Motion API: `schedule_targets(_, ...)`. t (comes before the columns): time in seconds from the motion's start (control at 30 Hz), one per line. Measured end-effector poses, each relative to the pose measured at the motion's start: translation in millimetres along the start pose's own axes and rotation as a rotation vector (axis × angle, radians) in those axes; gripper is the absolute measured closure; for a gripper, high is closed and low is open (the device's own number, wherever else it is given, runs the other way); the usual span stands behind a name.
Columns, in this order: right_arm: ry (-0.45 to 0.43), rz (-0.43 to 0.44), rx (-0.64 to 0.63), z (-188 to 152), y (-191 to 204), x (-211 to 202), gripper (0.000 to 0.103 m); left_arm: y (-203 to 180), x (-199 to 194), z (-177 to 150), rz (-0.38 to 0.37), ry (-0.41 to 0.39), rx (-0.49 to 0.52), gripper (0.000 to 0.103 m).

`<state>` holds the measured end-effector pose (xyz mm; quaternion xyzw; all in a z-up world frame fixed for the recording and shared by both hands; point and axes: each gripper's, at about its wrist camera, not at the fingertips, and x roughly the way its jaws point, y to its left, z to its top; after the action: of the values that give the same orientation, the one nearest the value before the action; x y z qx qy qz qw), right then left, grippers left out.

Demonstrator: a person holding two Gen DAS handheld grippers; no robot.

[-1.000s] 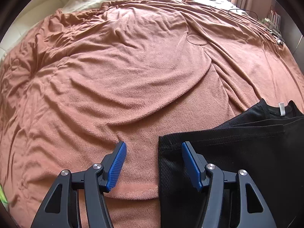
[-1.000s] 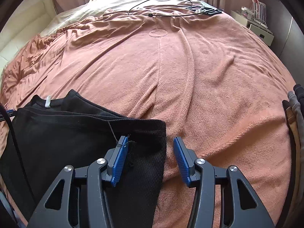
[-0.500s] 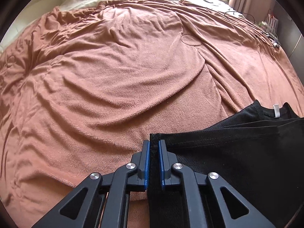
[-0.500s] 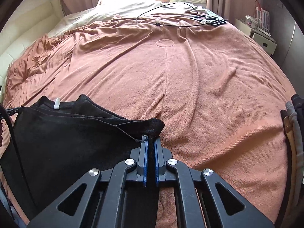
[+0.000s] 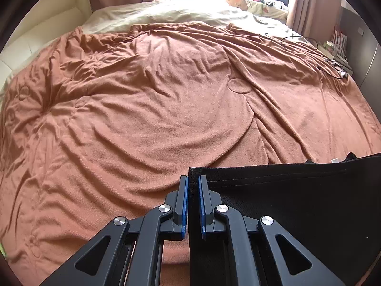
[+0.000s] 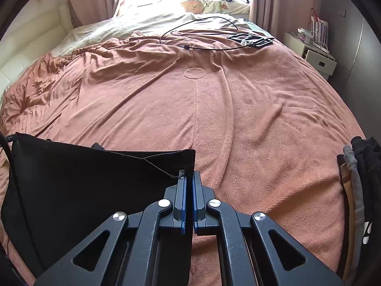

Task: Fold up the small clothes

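We see the left gripper (image 5: 193, 183) at 6 o'clock in its own view, its blue pads clamped on the left corner of a black garment (image 5: 297, 202). The cloth runs from that corner out toward 3 o'clock, its hemmed top edge pulled fairly straight and held clear of the blanket (image 5: 142, 119). A small white tag (image 5: 335, 160) peeks over that edge near 3 o'clock.

In the right view we find the right gripper (image 6: 189, 178) at 6 o'clock too, its pads pinched tight on the garment's (image 6: 83, 178) other corner. From there the black cloth spreads toward 9 o'clock, and a loose thread (image 6: 157, 165) crosses it just left of the pads. So the garment hangs between the two grippers, over the near part of the bed.

The rust-coloured blanket (image 6: 238, 119) covers most of the bed, creased more toward 9 o'clock. A cream sheet (image 6: 123, 27) shows beyond it at 12 o'clock. A black cable (image 6: 197, 32) loops on the blanket near 12 o'clock in the right view. A pile of clothes (image 6: 359, 178) sits at 3 o'clock, at the bed's edge. A white nightstand (image 6: 316, 57) stands near 2 o'clock.
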<state>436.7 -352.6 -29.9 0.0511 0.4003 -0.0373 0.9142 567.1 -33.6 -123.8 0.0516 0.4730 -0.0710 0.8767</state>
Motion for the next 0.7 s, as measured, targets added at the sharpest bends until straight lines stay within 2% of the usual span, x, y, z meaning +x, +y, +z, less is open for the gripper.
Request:
schedule_targets(0.13, 0.007, -0.01, 0.004, 5.2, 1.1, 14.3, 0.103, -1.7, 11.1, 6.7, 0.016, 0.005, 0.005, 0.094)
schedule_targets(0.23, 0.048, -0.006, 0.02, 7.3, -1.0, 31.8, 0.102, -1.8, 22.8, 9.9, 0.024, 0.017, -0.001, 0.094)
schedule_targets(0.37, 0.103, 0.02, 0.077, 2.7, -4.5, 43.3, 0.099, -8.5, 45.8, 7.2, 0.053, 0.101, 0.021, 0.09)
schedule_targets(0.43, 0.108, 0.034, 0.083, -0.9, -4.7, 40.6, 0.088, -11.7, 46.4, 1.1, 0.078, 0.109, 0.03, 0.085)
schedule_targets(0.5, 0.097, 0.01, 0.074, -1.7, -6.1, 34.6, 0.056, -13.2, 42.8, -4.6, 0.064, 0.107, 0.037, 0.071)
schedule_targets(0.53, 0.088, 0.017, 0.075, -1.8, -7.2, 30.1, 0.048, -13.3, 39.9, -7.3, 0.061, 0.104, 0.041, 0.057)
schedule_targets(0.57, 0.079, 0.028, 0.081, -1.2, -9.4, 25.8, 0.038, -12.7, 36.3, -9.6, 0.062, 0.097, 0.043, 0.048)
schedule_targets(0.7, 0.053, 0.057, 0.085, -6.0, -13.4, 7.1, 0.038, -6.1, 21.8, -13.6, 0.057, 0.081, 0.022, 0.046)
